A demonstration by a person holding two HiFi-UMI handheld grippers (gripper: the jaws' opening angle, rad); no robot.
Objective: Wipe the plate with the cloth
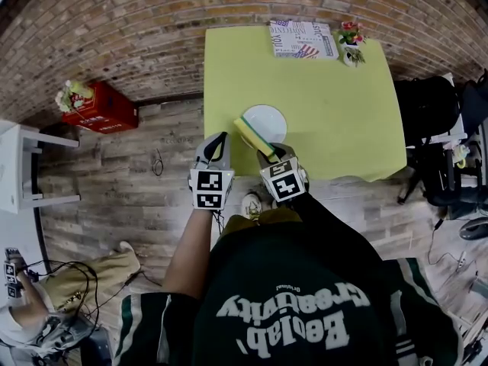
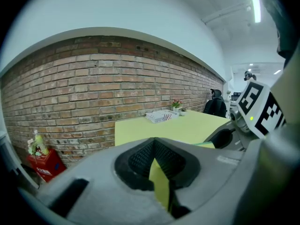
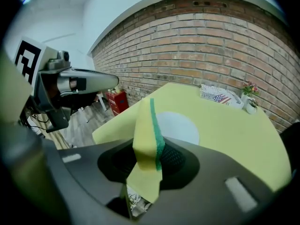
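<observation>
A white plate (image 1: 264,122) (image 3: 180,128) lies near the front edge of the yellow-green table (image 1: 335,113). My right gripper (image 1: 268,155) (image 3: 147,158) is shut on a yellow cloth with a green edge (image 1: 254,136) (image 3: 146,132). The cloth stands up from the jaws, just in front of the plate's near rim and above it. My left gripper (image 1: 219,139) (image 2: 157,172) hovers over the table's front left corner, left of the plate. Its jaws look closed, with only a thin yellow strip showing between them. In the left gripper view the plate is hidden.
A flag-printed box (image 1: 303,39) and a small flower pot (image 1: 351,44) sit at the table's far edge. A red crate (image 1: 103,107) and a white shelf (image 1: 19,166) stand on the floor at the left, dark bags and a chair (image 1: 438,128) at the right. Another person (image 1: 30,311) sits at the lower left.
</observation>
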